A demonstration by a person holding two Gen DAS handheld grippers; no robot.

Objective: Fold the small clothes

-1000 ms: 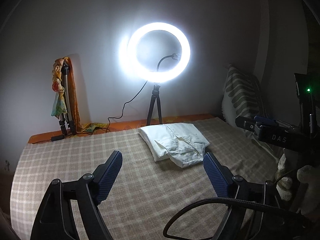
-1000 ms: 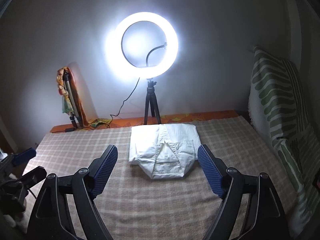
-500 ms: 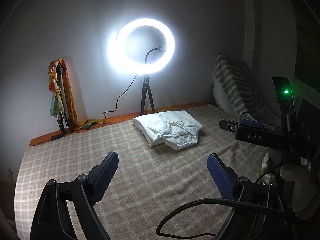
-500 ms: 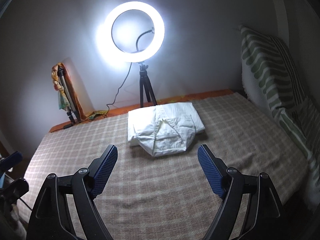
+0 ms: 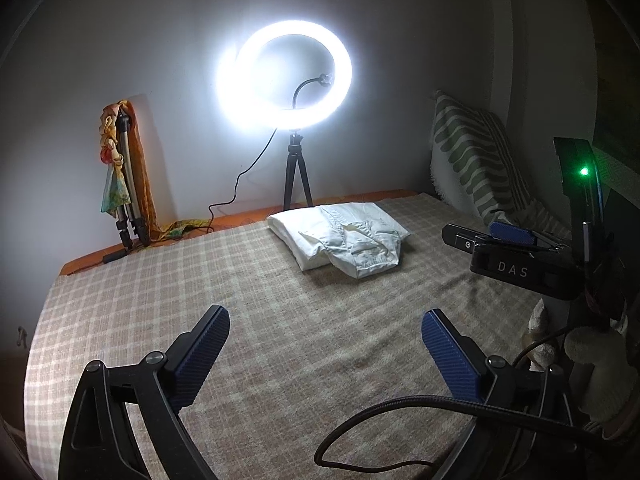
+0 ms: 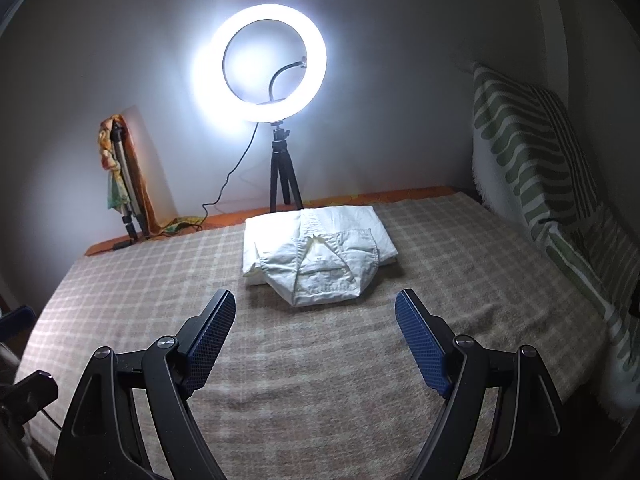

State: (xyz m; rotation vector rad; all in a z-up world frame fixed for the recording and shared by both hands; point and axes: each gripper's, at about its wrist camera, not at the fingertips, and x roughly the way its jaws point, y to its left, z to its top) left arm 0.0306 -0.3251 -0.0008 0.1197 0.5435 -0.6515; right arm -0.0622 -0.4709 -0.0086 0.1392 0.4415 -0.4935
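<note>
Ahead, folded white garment (image 6: pixel 318 254) before ring light (image 6: pixel 260 62); both grippers' fingers (image 6: pixel 420 340) wide, empty.

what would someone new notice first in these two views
The glaring ring light on its tripod against the far wall grabs the eye first. Next comes the folded white garment on the checked bedspread just before it, with both grippers, left and right, open and empty.
</note>
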